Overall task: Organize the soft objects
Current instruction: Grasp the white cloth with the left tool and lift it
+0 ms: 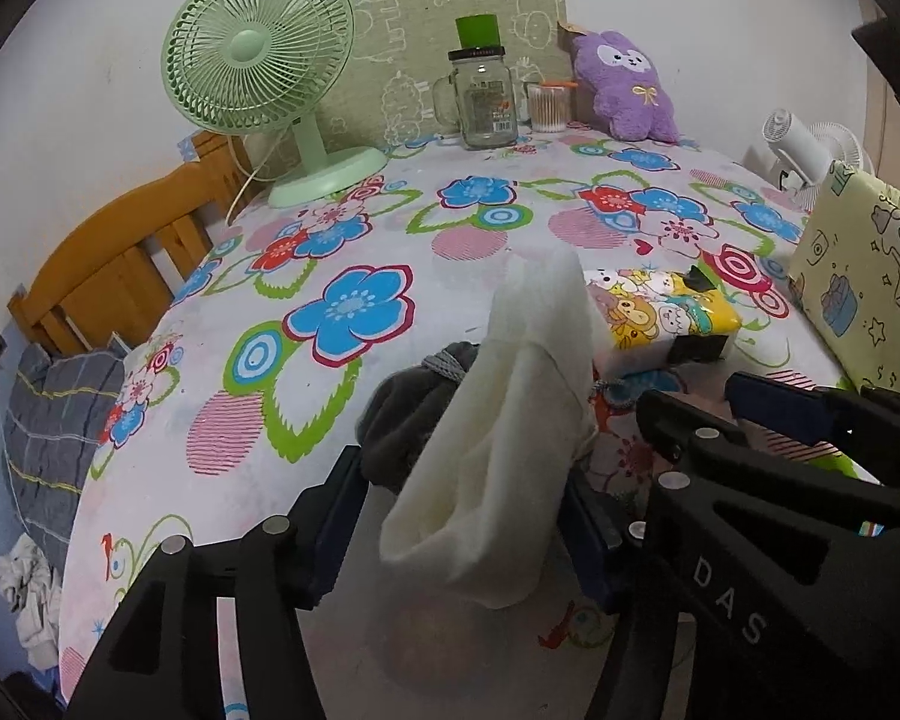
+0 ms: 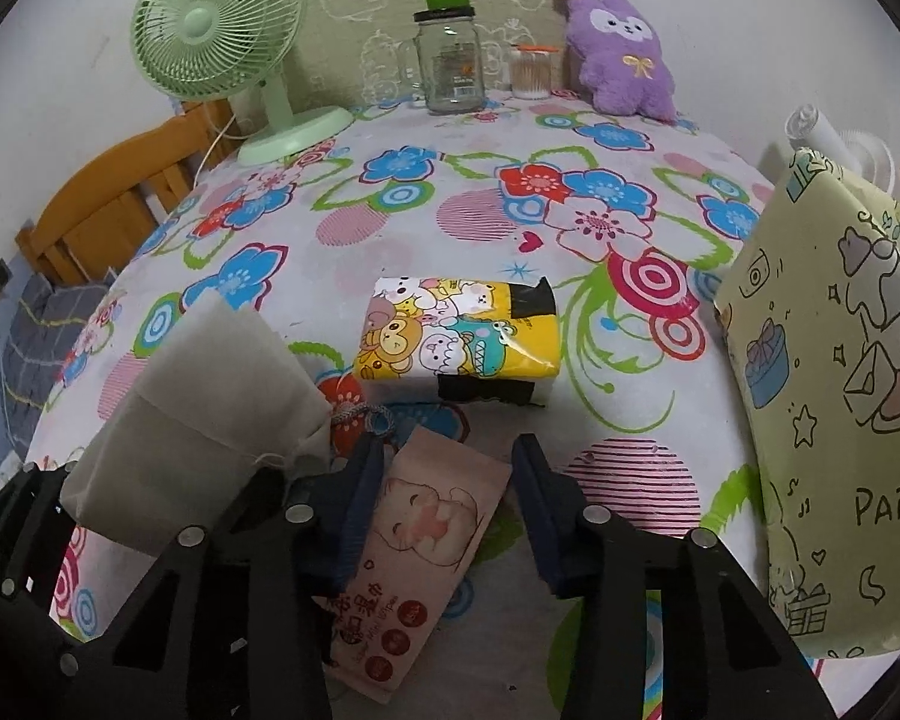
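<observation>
White folded cloth [image 1: 498, 450] fills the centre of the left wrist view, standing up between the left gripper [image 1: 456, 522]'s two blue-padded fingers [image 1: 336, 528]. It is soft, fuzzy and cream-white, doubled over into a rounded pouch shape with a seam line across it. The fingers stand apart on either side of the cloth; whether they actually pinch it I cannot tell. Behind it, at about 10 o'clock from the cloth, a dark grey fabric piece [image 1: 402, 420] with a blue-grey cord lies on the floral tablecloth [image 1: 342, 228]. At 2 o'clock sits a yellow cartoon tissue pack [image 1: 660, 312]. The right gripper [image 1: 810, 420] enters from 3 o'clock. Along the far edge stand a green fan [image 1: 258, 60], a glass jar [image 1: 486, 96] and a purple plush toy [image 1: 627, 90].

Right wrist view: the right gripper [image 2: 450, 516] has its fingers spread wide, gripping nothing, and straddles the top end of a pink wet-wipes pack [image 2: 414, 552] printed with a baby's face, lying flat at 6 o'clock. The white cloth [image 2: 198, 420] appears at 9 o'clock, looking greyish in shade, beside the left gripper [image 2: 24, 534]. The tissue pack [image 2: 462, 330] lies at centre, just beyond the wipes. A pale yellow cartoon-print cushion [image 2: 828, 408] leans at 3 o'clock.
</observation>
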Available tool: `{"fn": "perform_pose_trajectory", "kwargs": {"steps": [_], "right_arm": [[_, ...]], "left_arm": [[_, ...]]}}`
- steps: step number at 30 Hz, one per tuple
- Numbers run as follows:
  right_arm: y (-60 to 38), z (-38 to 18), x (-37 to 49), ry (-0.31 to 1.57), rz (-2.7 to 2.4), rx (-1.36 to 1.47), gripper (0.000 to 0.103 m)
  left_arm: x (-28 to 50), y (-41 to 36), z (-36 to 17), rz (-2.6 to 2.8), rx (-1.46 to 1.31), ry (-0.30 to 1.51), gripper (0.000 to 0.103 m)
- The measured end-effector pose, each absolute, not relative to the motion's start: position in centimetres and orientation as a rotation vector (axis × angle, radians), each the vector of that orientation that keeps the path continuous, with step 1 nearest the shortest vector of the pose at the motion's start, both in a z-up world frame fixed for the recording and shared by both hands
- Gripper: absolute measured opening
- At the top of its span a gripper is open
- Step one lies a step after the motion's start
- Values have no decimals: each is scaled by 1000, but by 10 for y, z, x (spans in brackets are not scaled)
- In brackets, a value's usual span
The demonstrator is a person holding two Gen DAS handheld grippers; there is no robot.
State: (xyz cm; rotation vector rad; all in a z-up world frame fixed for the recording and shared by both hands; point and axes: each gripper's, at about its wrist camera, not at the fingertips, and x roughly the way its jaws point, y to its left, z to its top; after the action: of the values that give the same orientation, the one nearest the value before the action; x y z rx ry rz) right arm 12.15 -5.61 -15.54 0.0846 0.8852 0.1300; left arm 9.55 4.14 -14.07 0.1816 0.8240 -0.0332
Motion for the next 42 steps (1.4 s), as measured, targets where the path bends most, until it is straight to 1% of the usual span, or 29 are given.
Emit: {"fn": "perform_pose_trajectory", "kwargs": {"steps": [2,3,4,5,6,8,10,13,20,25,28,39,41,42], "right_arm": [[-57,-155,121,883,128,79,42],[-57,-154,120,878,128,75,39],[-56,-153,119,873,125,63,25],[-56,-152,119,867,122,46,15],[-55,-152,119,871,128,31,13],[-56,-153,117,879,138,35,13],[-55,-154,115,880,143,33,13],[-56,-152,110,871,152,35,13],[-58,-146,100,851,163,39,13],[-63,-142,94,842,164,49,13],[-66,-139,91,834,162,53,13],[-77,-126,84,802,161,69,13],[-79,-123,84,795,163,73,13],[-80,-121,83,794,165,75,13]], "left_arm": [[94,43,-140,-28,166,829,65],[93,44,-139,-26,156,838,65],[93,45,-138,-25,138,850,65],[92,47,-137,-27,124,867,65],[91,47,-138,-28,120,874,65],[88,46,-139,-27,111,887,62],[84,45,-138,-26,107,889,55],[79,44,-137,-36,89,894,47],[70,37,-133,-58,86,888,40],[64,34,-128,-63,81,866,32],[61,31,-124,-69,84,854,31],[56,20,-109,-66,112,809,31],[56,19,-107,-70,114,805,32],[56,18,-105,-72,116,803,34]]}}
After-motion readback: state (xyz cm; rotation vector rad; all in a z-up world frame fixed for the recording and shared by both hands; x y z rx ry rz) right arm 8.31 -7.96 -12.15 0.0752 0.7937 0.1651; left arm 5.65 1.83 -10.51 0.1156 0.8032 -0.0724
